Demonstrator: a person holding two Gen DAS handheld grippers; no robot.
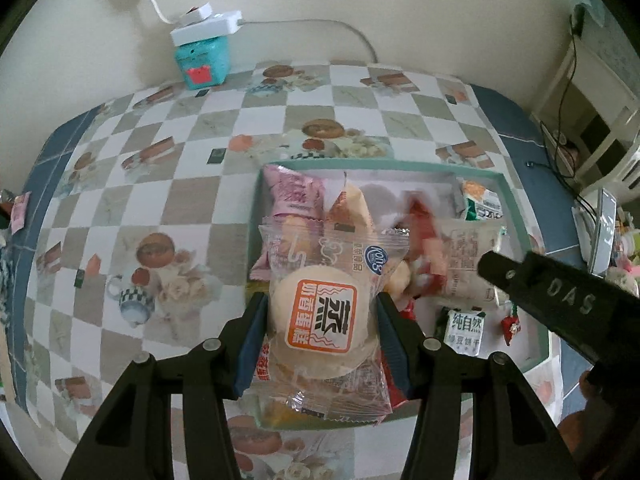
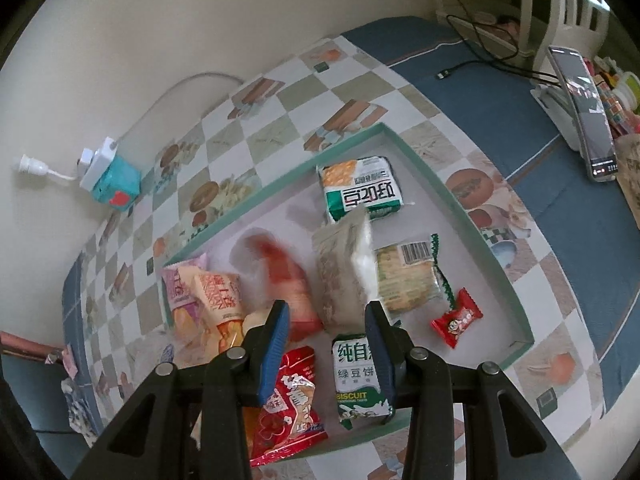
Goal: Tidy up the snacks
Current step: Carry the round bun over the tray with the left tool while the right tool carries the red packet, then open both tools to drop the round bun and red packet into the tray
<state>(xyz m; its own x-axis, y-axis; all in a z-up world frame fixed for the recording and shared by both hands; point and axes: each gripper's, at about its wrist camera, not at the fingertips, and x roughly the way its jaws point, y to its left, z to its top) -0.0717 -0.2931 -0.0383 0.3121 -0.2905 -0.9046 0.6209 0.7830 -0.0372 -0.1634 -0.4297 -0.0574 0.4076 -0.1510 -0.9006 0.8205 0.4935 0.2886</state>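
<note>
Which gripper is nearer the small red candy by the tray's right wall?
Right. The right gripper hangs open over the tray's middle, with the red candy just beside it. The left gripper, clamped on a steamed cake packet, sits at the tray's opposite end.

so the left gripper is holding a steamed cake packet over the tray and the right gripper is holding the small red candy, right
Not quite. The left gripper does hold the steamed cake packet over the tray, but the right gripper holds nothing: the right wrist view shows the small red candy lying loose in the tray.

Red packet (image 2: 286,280) smeared by motion blur, pale packet (image 2: 348,264) beside it blurred too (print unreadable)
</note>
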